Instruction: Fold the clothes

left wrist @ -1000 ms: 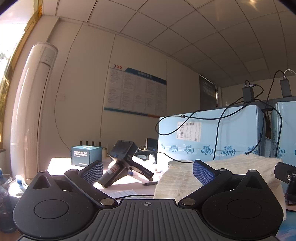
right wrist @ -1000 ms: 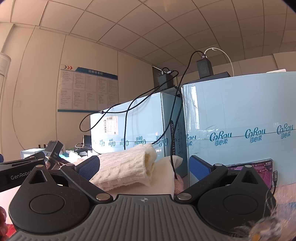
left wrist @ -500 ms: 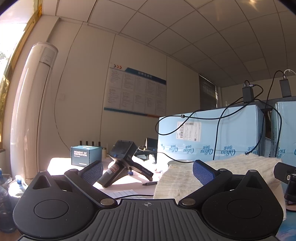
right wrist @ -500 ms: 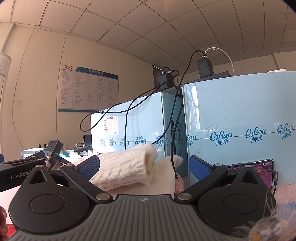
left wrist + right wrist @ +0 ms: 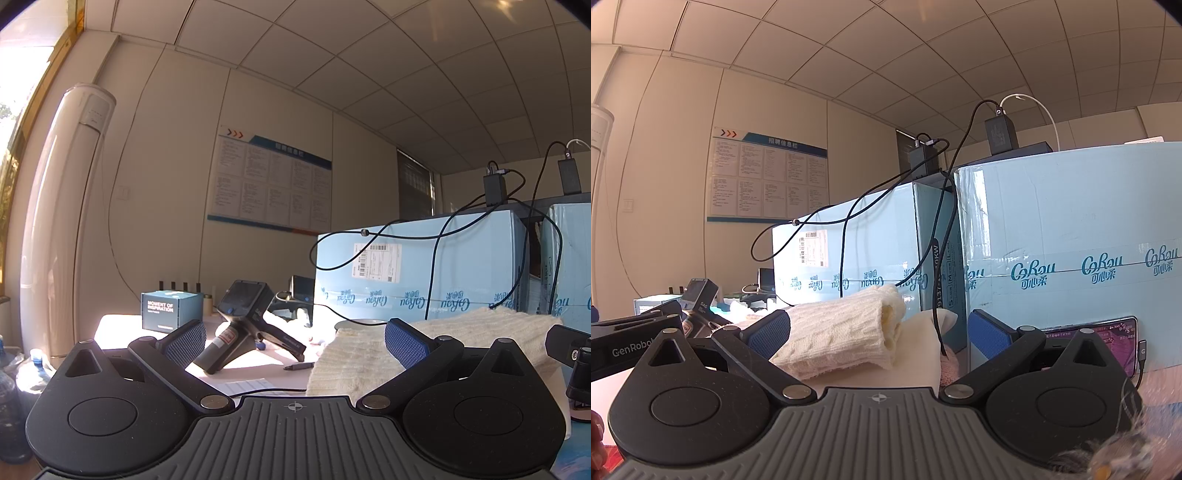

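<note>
Cream sweater [image 5: 842, 332] lying folded on the table, close ahead of both grippers. Left gripper [image 5: 295, 339] and right gripper [image 5: 879, 328] spread wide, empty. Risk of snagging the dangling cable [image 5: 938, 295] beside the knit and dragging the chargers down.

Ahead of our left gripper [image 5: 293, 341] we see matt black plastic arms, each fingertip [image 5: 404, 341] faced with a blue, finely dimpled pad, and a ribbed grey base nearest us. Just beyond the right-hand pad lies the cream sweater [image 5: 424, 343], a chunky, rough cable knit. Off to the left stands a black scanner [image 5: 240, 325] in dull plastic. From our right gripper [image 5: 879, 332], the same knit [image 5: 842, 336] looks soft and fuzzy at its folded edge. Behind it, pale blue cartons [image 5: 1071, 236] carry glossy tape, with smooth black cables [image 5: 849, 229] draped over them.
</note>
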Demonstrator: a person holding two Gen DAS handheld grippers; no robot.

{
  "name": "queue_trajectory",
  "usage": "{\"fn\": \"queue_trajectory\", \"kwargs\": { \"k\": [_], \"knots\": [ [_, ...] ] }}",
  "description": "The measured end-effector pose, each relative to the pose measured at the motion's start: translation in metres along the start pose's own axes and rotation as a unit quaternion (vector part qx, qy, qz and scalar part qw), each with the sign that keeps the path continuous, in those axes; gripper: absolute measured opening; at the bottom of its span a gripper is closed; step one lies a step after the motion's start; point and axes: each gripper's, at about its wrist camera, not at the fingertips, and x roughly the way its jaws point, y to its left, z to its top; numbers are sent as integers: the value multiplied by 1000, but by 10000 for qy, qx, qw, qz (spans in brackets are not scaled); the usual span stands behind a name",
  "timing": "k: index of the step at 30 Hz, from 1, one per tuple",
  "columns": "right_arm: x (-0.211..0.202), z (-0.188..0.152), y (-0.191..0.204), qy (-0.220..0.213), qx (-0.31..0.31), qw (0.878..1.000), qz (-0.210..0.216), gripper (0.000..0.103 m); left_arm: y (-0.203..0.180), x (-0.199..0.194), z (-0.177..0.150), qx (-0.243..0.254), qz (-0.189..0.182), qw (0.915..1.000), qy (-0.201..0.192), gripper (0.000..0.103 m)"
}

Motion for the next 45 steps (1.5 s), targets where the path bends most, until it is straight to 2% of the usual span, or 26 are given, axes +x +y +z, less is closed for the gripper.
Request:
{"fn": "queue_trajectory", "kwargs": {
  "k": [45],
  "knots": [
    [0,1,-2,-1,6,10000,-39,103,2,-2,1,-51,-25,10000,-26,103]
  ]
}}
